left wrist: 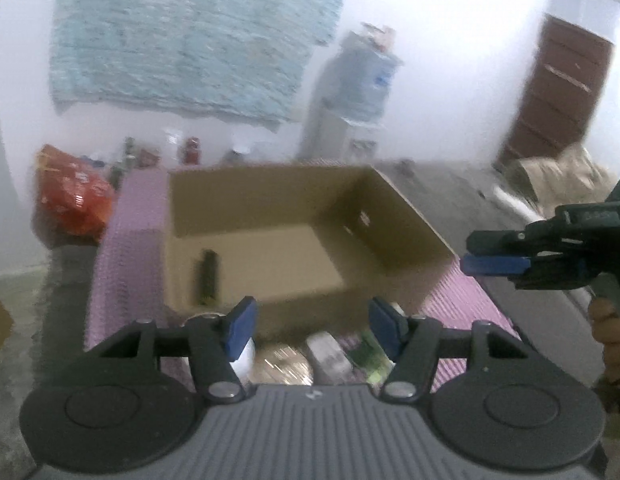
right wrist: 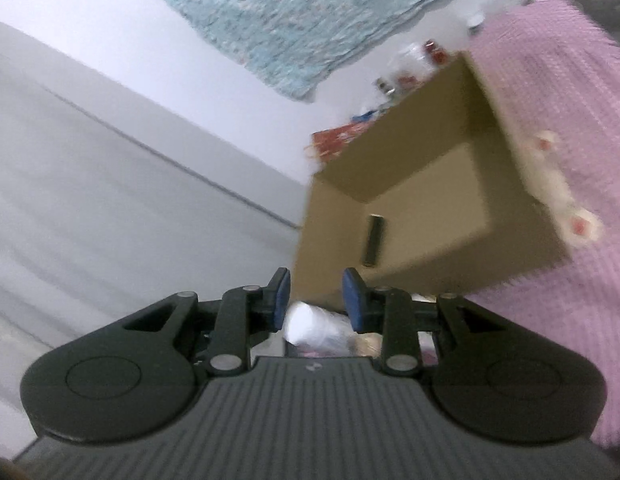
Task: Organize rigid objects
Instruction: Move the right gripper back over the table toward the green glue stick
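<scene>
Before the cardboard box (left wrist: pixel 294 240): loose items (left wrist: pixel 310 354) awaiting sorting.
Left claw (left wrist: pixel 310 326) nearer, directly above them, jaws apart, empty; right claw (right wrist: pixel 316 298) likewise apart.

Plain brown cardboard box (left wrist: pixel 382 216), black cylinder (left wrist: pixel 208 276) inside, pink ribbed mat (right wrist: pixel 570 92), mottled light-blue wall cloth (left wrist: pixel 190 36), blue gripper pads (left wrist: pixel 240 326).

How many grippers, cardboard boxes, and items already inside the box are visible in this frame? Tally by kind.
Grippers: 2, left gripper and right gripper.
Cardboard boxes: 1, cardboard box.
Items inside the box: 1, dark cylinder.
Total: 4.
The blurred objects in front of the box are left uncounted.
</scene>
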A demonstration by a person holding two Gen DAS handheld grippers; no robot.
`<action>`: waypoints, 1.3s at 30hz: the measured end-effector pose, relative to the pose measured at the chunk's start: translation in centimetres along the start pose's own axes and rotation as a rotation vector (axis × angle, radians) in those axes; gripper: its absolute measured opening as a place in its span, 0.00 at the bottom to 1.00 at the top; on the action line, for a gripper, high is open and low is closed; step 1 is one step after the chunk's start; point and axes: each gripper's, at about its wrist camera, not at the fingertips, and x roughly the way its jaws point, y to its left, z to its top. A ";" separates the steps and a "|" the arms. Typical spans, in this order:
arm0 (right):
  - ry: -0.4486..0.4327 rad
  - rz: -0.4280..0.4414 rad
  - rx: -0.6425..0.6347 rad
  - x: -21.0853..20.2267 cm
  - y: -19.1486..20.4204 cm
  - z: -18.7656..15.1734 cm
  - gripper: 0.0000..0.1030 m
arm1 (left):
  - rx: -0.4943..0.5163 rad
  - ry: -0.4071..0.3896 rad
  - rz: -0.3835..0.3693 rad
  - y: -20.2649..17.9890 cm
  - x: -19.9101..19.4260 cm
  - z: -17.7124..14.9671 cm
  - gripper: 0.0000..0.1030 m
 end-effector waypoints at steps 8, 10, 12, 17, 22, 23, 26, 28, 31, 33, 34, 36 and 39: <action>-0.007 -0.230 0.040 2.3 -8.1 -6.6 0.28 | 0.098 0.163 -0.078 -5.5 5.4 -5.3 0.60; 0.034 -0.318 -0.033 3.6 -8.3 -7.5 0.28 | 0.129 0.190 -0.067 -6.8 6.6 -6.2 0.59; 0.076 -0.383 -0.135 5.1 -7.9 -8.4 0.28 | 0.152 0.214 -0.060 -7.6 7.6 -7.2 0.58; 0.187 -0.441 -0.352 9.1 -7.2 -9.5 0.28 | 0.231 0.242 0.004 -8.9 9.0 -9.1 0.45; 0.276 -0.464 -0.508 11.0 -6.2 -9.9 0.28 | 0.260 0.253 0.018 -10.0 9.6 -9.7 0.41; 0.289 -0.459 -0.517 11.3 -6.3 -9.9 0.28 | 0.265 0.251 0.019 -10.1 9.7 -9.8 0.41; 0.297 -0.468 -0.563 11.5 -5.9 -9.9 0.27 | 0.285 0.247 0.026 -10.3 10.0 -10.1 0.40; 0.296 -0.462 -0.549 11.3 -6.1 -9.6 0.26 | 0.289 0.242 0.029 -10.4 10.1 -10.0 0.40; 0.275 -0.470 -0.514 10.6 -6.9 -8.8 0.27 | 0.298 0.227 0.023 -10.5 10.1 -9.8 0.40; 0.249 -0.487 -0.475 9.9 -7.7 -8.1 0.27 | 0.311 0.214 0.028 -10.7 10.3 -9.6 0.40; 0.233 -0.494 -0.454 9.4 -8.0 -7.7 0.28 | 0.319 0.209 0.032 -10.8 10.5 -9.5 0.40; 0.208 -0.495 -0.402 8.7 -8.8 -6.9 0.28 | 0.333 0.198 0.044 -11.0 10.7 -9.2 0.40; 0.161 -0.534 -0.373 7.8 -9.4 -6.2 0.29 | 0.358 0.184 0.068 -11.3 11.5 -8.8 0.40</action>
